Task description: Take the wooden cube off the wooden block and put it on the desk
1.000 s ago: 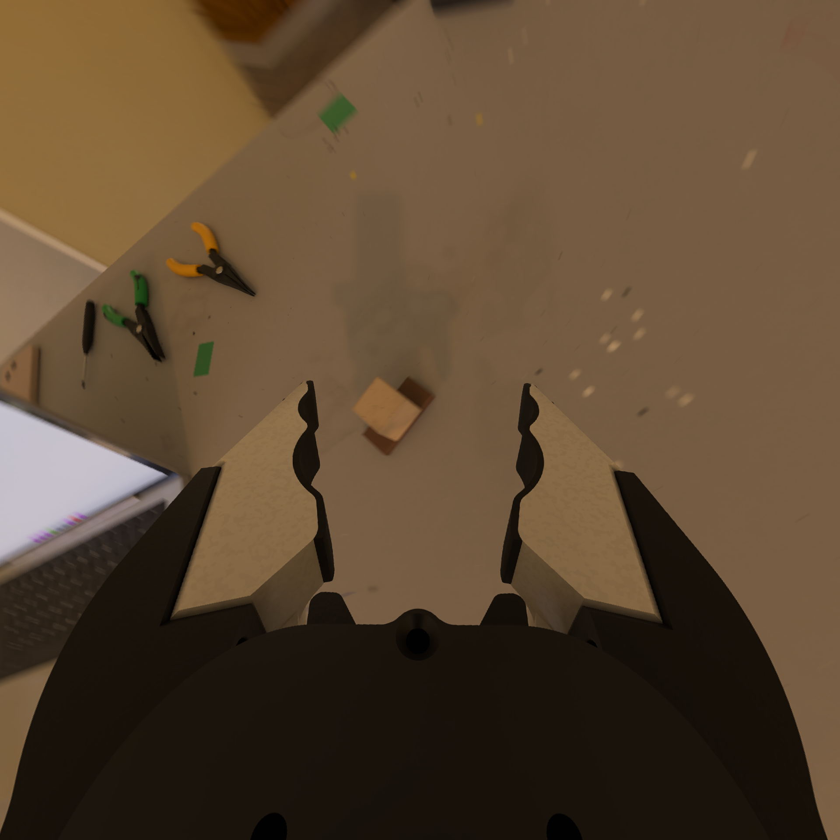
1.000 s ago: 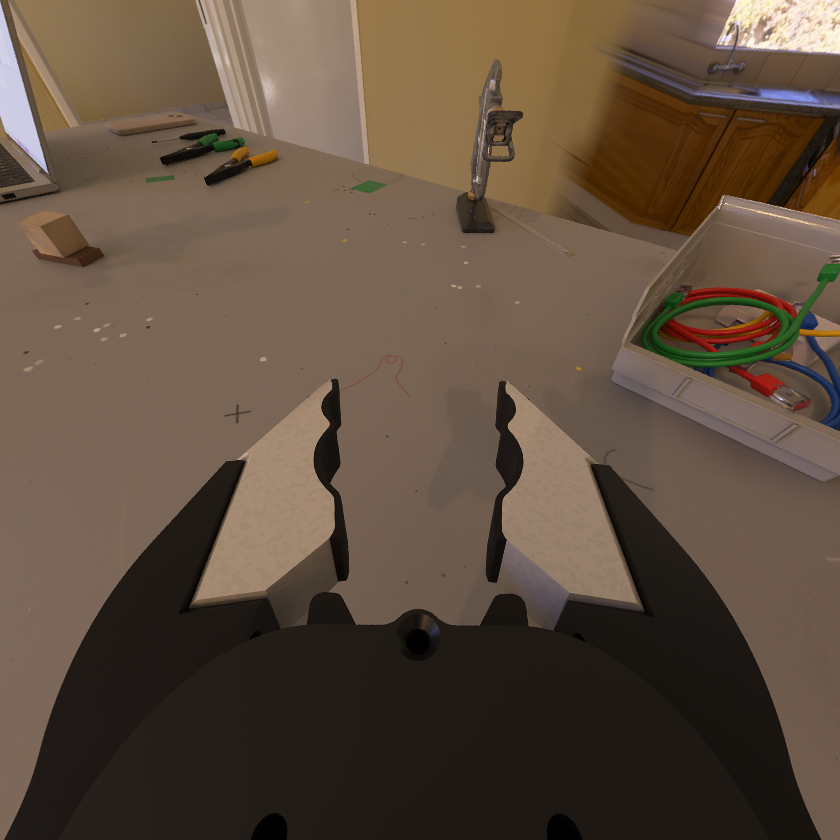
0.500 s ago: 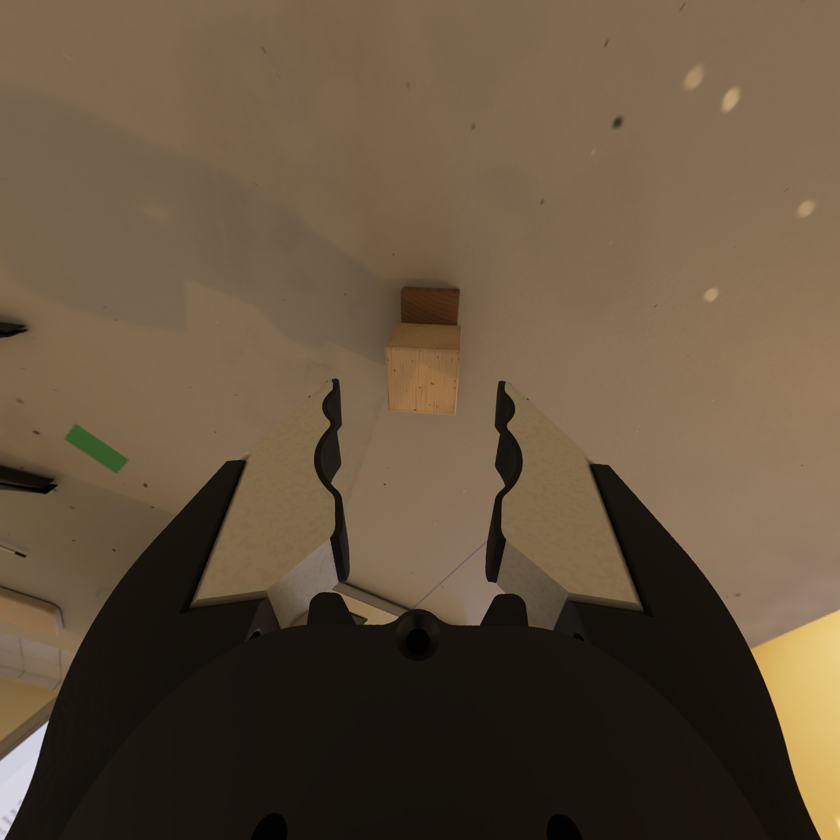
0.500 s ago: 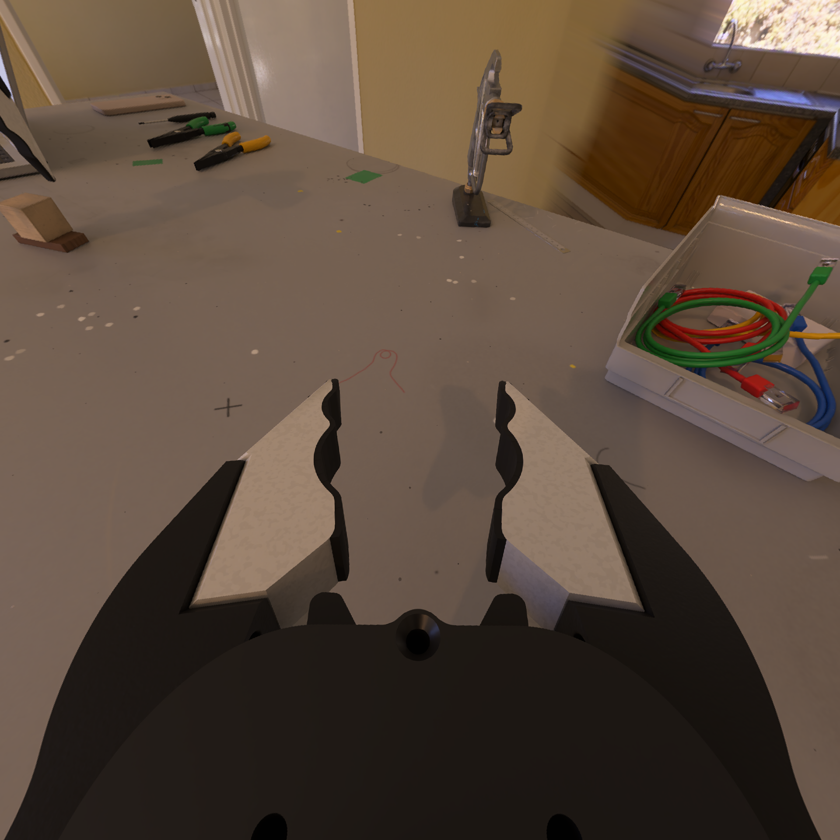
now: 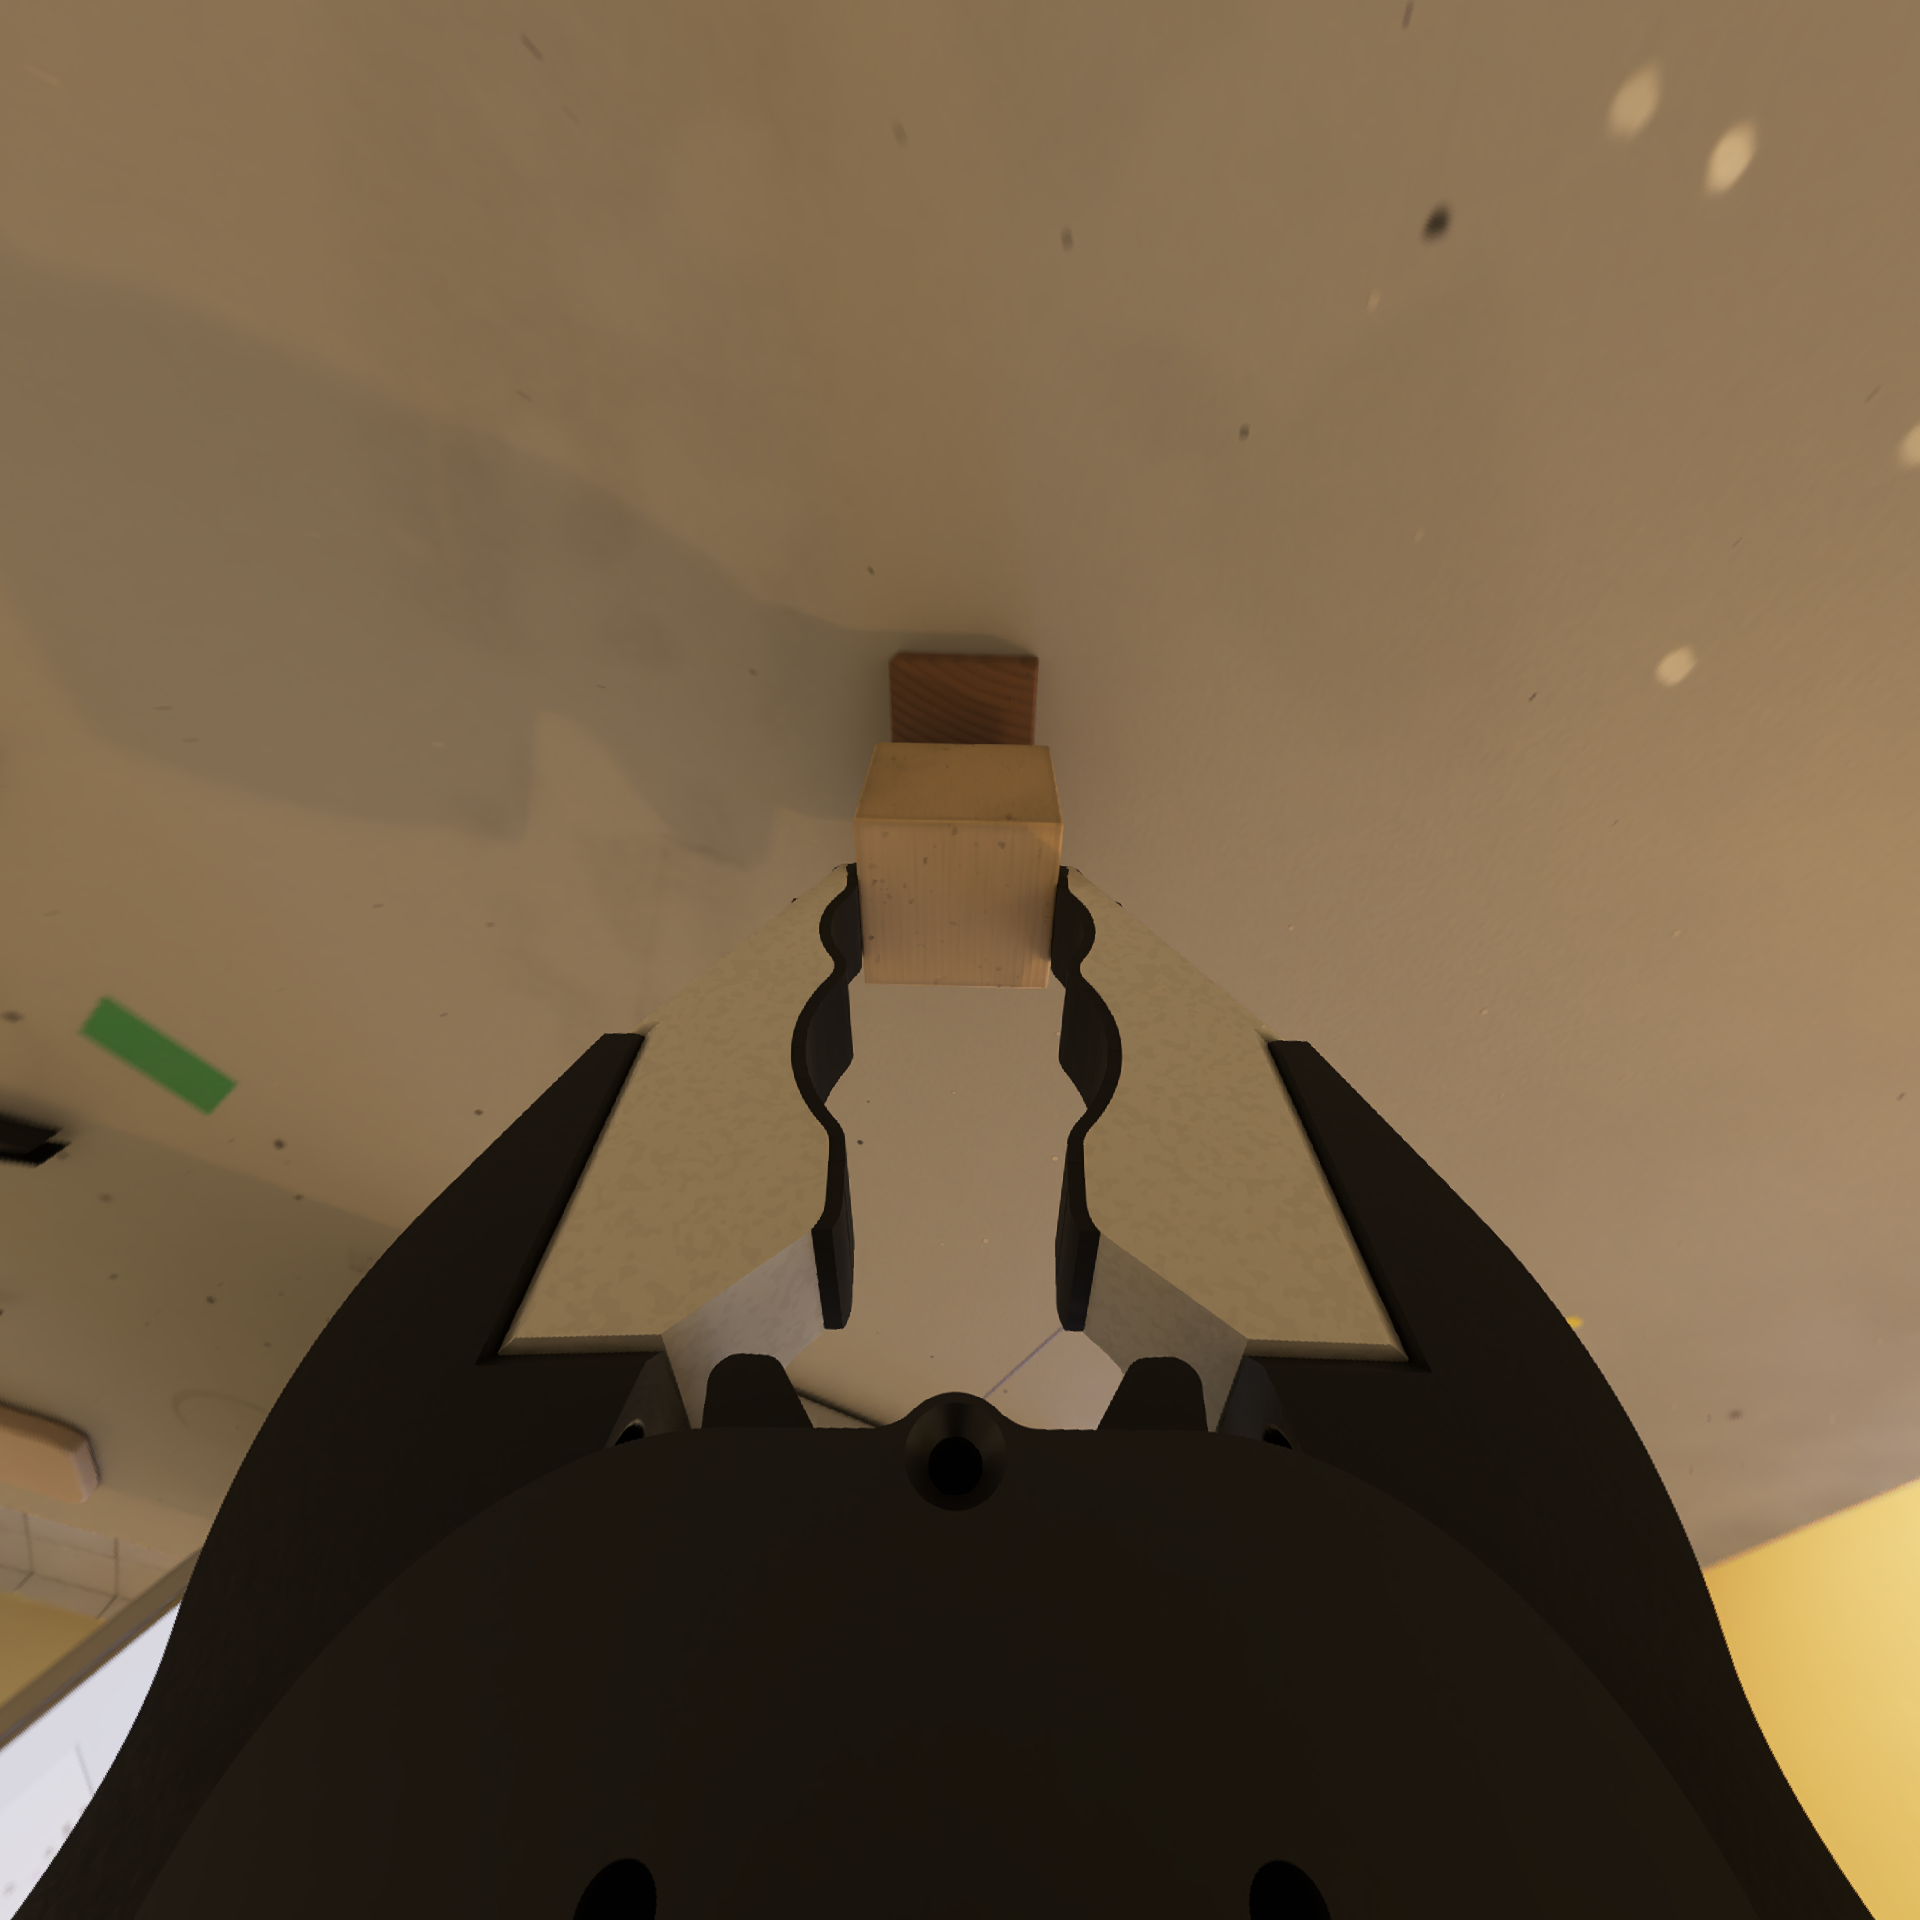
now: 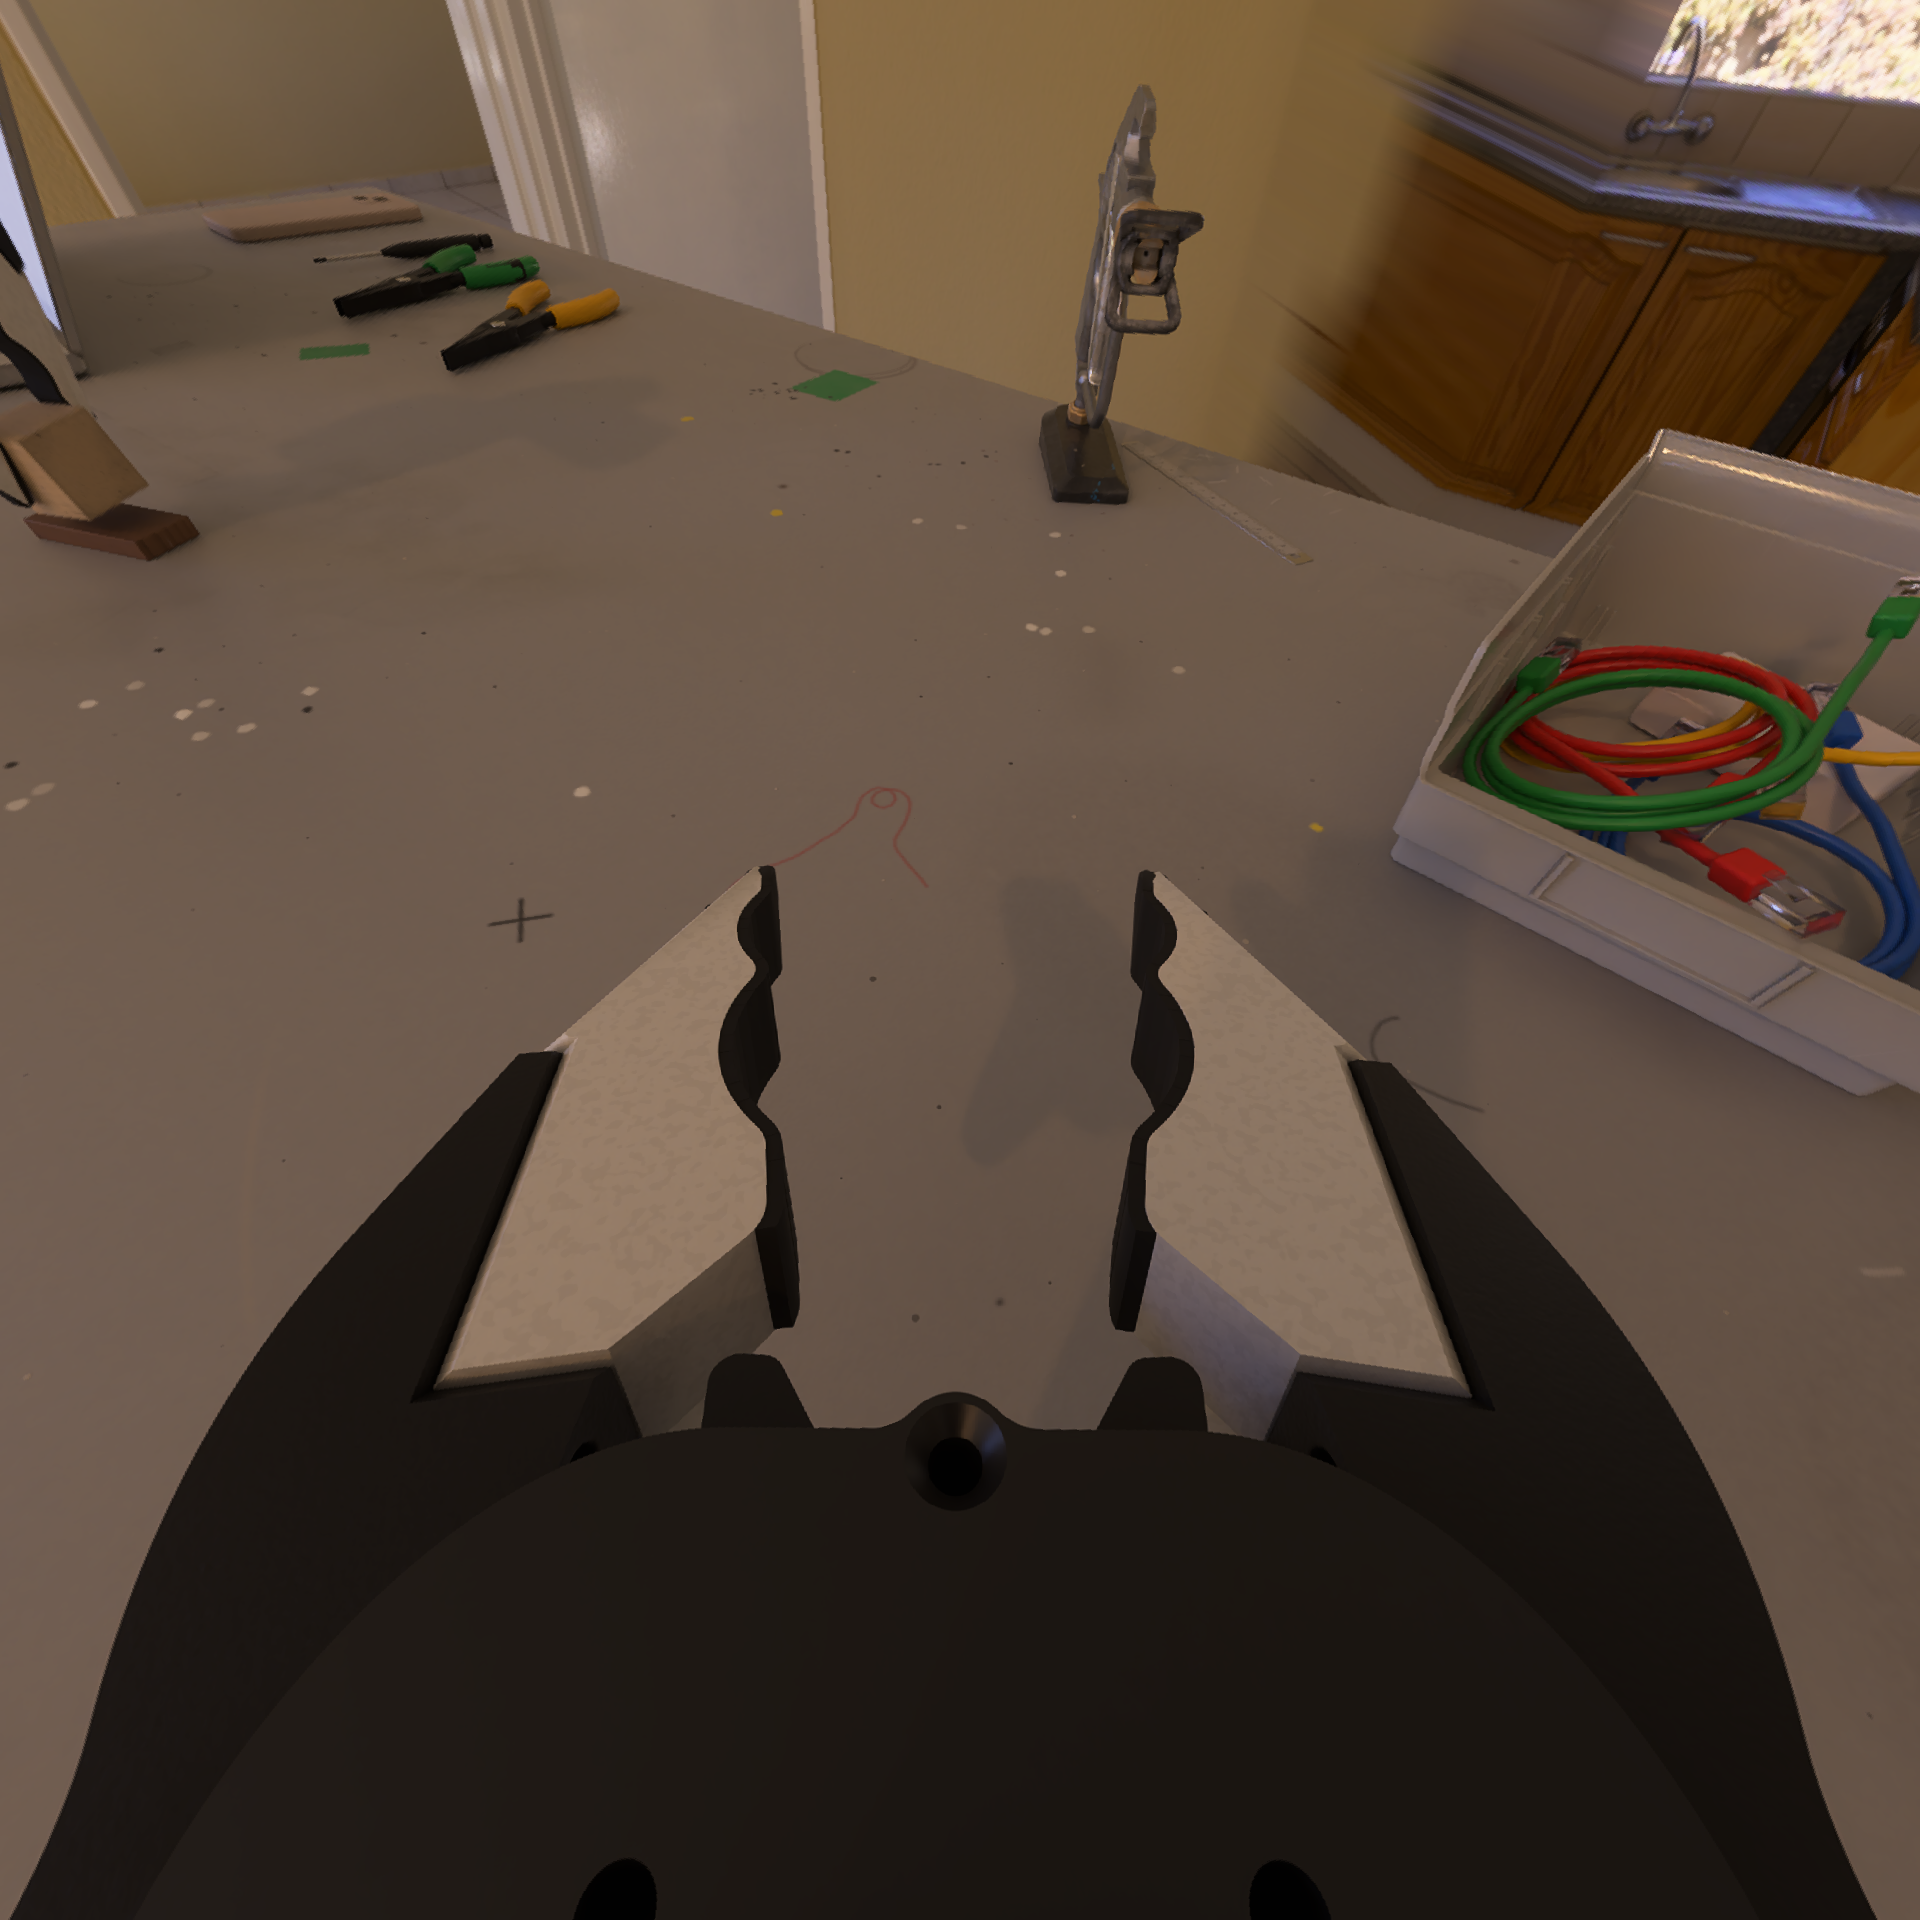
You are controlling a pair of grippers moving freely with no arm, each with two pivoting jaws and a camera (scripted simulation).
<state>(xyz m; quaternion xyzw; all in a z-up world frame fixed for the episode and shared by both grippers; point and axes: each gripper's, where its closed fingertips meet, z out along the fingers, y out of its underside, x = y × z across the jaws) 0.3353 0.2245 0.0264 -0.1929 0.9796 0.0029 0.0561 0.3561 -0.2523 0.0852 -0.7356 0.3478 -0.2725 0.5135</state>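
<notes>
In the left wrist view a light wooden cube (image 5: 956, 894) sits between my left gripper's (image 5: 956, 883) fingertips, which press on both of its sides. The dark wooden block (image 5: 964, 698) lies just beyond it on the grey desk (image 5: 1351, 520). In the right wrist view the cube (image 6: 68, 468) is at the far left, tilted over the block (image 6: 114, 528), with dark parts of the left gripper beside it at the frame edge. My right gripper (image 6: 954, 883) is open and empty above the desk, far from the cube.
Green and orange pliers (image 6: 525, 320), a screwdriver and a phone (image 6: 312, 216) lie at the far left of the desk. A metal stand (image 6: 1112, 312) is at the back. A white box of coloured cables (image 6: 1704, 769) is on the right. Green tape (image 5: 156, 1051) lies left of the cube.
My left gripper has moved forward over the cube and its fingers have shut on the cube's sides. The cube now looks tilted on the block. The right gripper has barely shifted.
</notes>
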